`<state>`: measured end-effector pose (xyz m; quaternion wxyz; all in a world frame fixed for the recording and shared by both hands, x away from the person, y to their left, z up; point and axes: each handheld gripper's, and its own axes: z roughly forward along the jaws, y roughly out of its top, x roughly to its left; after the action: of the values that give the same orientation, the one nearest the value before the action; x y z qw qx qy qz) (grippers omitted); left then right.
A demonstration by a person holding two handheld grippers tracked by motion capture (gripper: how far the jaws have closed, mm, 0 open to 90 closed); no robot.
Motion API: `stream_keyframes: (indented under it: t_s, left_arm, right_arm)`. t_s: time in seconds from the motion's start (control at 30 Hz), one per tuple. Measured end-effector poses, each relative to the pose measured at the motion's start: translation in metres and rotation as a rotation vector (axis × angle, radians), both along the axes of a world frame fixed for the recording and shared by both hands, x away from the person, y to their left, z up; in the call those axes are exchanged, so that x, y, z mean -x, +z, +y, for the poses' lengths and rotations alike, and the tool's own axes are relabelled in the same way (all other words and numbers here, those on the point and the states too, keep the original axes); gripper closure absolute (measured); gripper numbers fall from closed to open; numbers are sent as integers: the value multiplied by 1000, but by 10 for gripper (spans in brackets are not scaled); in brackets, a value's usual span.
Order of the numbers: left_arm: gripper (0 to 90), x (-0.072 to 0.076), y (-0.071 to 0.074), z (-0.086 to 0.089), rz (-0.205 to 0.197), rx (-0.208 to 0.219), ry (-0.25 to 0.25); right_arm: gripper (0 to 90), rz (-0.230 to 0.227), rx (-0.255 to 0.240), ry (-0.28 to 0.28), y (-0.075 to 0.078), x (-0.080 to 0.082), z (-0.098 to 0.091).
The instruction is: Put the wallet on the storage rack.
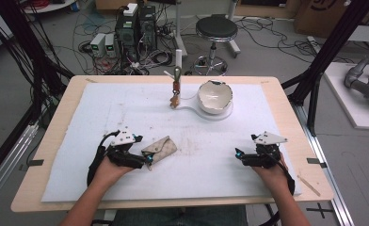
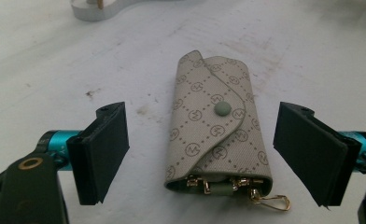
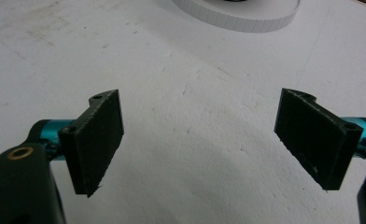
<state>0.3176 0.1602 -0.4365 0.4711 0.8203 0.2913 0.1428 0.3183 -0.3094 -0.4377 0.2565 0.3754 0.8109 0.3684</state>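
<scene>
While your left gripper (image 2: 197, 154) sits low in the frame with its fingers (image 2: 104, 151) spread wide, the beige monogram key pouch (image 2: 216, 123) lies flat on the white mat (image 2: 55, 70) between them, untouched, snap up, gold clasps toward you. Your right gripper (image 3: 200, 142), lower right in the high view, has fingers wide apart over bare mat, well away from the pouch.

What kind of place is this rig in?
Most likely a robotics lab or data-collection workshop, not a home. Computer towers and tangled cables sit on the bare floor behind the table, a black frame flanks it, and a grey robot arm lies at the right.
</scene>
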Motion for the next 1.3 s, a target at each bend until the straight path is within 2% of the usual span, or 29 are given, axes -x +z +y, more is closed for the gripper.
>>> stream_keyframes:
  t_s: [0.2, 0.43, 0.53, 0.7, 1.03, 1.13, 1.23, 1.3]
  left_arm:
    - [179, -4, -4, -10, 13, -39, -25]
    - [169, -7, -11, -17, 43, -83, -31]
    - [169, -7, -16, -22, 64, -118, -40]
    - [169, -7, -19, -30, 66, -177, -46]
    - [170, -8, -20, -29, 78, -175, -46]
    - [215, -8, -19, -29, 78, -165, -56]
    - [290, -9, -18, -27, 86, -153, -34]
    - [293, -9, -18, -27, 77, -160, -42]
  right_arm:
    - [158, -3, 8, 8, 0, 2, 2]
    - [158, -1, 15, 9, -1, 4, 1]
    - [158, -1, 14, 8, 0, 4, 1]
    - [158, -1, 14, 10, 0, 5, 1]
    - [157, -3, 17, 15, -1, 4, 3]
    - [158, -5, 17, 15, -1, 4, 3]
    - [158, -1, 16, 12, -1, 4, 2]
    - [158, -1, 15, 14, -1, 3, 2]
